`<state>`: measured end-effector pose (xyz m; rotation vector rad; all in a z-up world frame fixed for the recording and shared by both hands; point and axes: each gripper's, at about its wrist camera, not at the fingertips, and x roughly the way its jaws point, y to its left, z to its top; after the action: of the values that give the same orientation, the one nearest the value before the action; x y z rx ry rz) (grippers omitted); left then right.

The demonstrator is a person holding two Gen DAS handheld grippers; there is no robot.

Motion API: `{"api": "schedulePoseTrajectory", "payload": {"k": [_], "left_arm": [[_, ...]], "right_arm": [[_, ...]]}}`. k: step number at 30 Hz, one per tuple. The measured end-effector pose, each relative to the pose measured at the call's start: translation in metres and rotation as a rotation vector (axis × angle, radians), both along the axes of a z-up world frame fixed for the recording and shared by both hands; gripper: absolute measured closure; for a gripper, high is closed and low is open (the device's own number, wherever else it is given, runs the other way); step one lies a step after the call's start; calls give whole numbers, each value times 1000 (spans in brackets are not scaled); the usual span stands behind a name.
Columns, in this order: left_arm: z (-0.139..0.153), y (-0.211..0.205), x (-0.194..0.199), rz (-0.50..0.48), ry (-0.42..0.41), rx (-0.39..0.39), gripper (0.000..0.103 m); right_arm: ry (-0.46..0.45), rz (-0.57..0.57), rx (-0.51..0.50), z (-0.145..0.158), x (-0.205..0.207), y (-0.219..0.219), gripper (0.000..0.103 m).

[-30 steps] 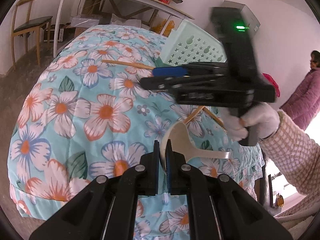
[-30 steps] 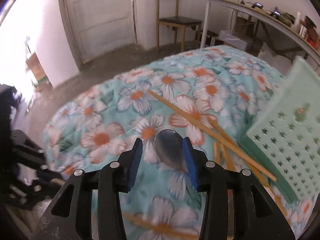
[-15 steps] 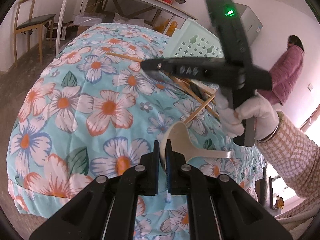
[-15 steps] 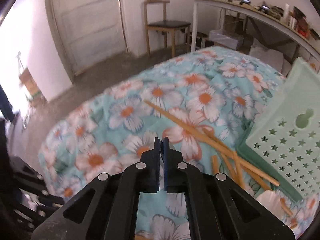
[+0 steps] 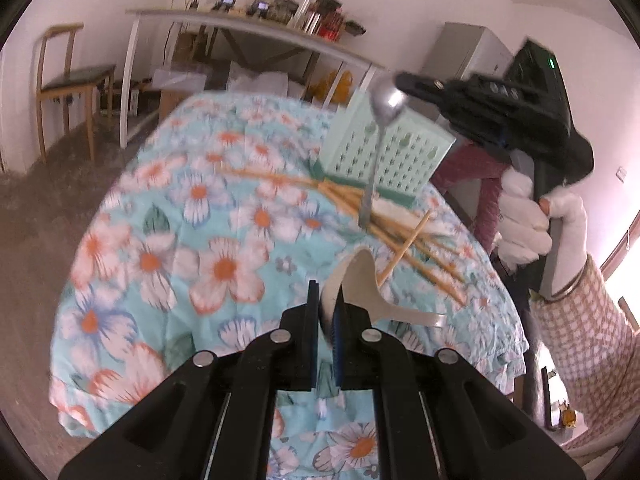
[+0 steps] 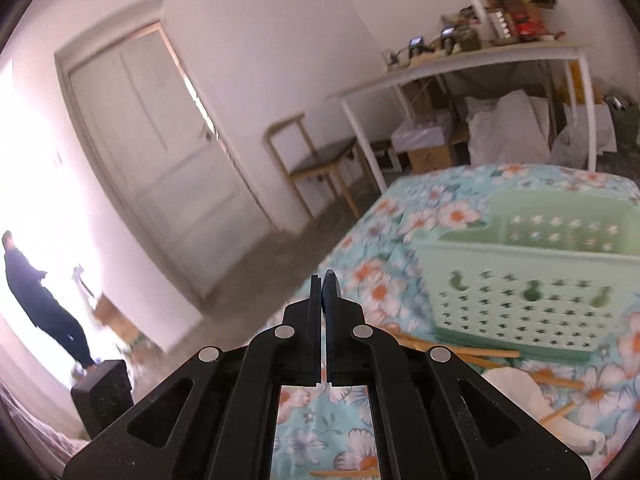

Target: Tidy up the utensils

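Observation:
My left gripper (image 5: 326, 300) is shut on the bowl of a white ceramic spoon (image 5: 360, 276), whose handle sticks out to the right over the floral cloth. My right gripper (image 6: 322, 284), held by a white-gloved hand (image 5: 524, 224), is shut on the bowl of a metal spoon (image 5: 386, 98). The spoon's handle hangs straight down in front of the pale green perforated basket (image 5: 384, 148). In the right wrist view only the spoon's thin edge (image 6: 332, 288) shows between the pads. The basket (image 6: 520, 280) sits right of it. Several wooden chopsticks (image 5: 400, 220) lie scattered before the basket.
The floral cloth (image 5: 200, 240) covers a table that drops off at left and front. More white spoons (image 6: 520, 388) lie near the chopsticks (image 6: 452, 350). A chair (image 5: 68, 84) and a cluttered shelf table (image 5: 248, 28) stand behind. One person (image 6: 44, 300) stands by the door.
The right gripper closed on the metal spoon's bowl, lifted it off the cloth and rolled, so the handle now hangs down. The left gripper rose slightly with the white spoon.

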<state>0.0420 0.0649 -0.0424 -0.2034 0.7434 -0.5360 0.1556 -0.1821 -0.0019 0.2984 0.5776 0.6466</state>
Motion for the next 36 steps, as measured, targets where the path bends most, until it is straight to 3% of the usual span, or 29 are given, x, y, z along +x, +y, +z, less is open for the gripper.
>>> {"api": "schedulePoseTrajectory", "payload": {"k": [7, 16, 20, 26, 32, 36], "left_arm": [[49, 9, 18, 35, -123, 8, 98], [137, -9, 81, 87, -365, 88, 98], [159, -33, 118, 74, -425, 192, 98], [169, -84, 162, 31, -484, 423, 98], [155, -123, 191, -38, -450, 654, 98], [144, -149, 209, -102, -394, 766, 98]], "right_arm": [[-126, -109, 80, 37, -32, -49, 103], [-205, -222, 134, 48, -64, -106, 103], [-218, -242, 154, 44, -69, -123, 103], [-229, -256, 177, 40, -73, -141, 103], [-227, -259, 178, 32, -71, -152, 103], [-227, -255, 165, 27, -69, -151, 103]]}}
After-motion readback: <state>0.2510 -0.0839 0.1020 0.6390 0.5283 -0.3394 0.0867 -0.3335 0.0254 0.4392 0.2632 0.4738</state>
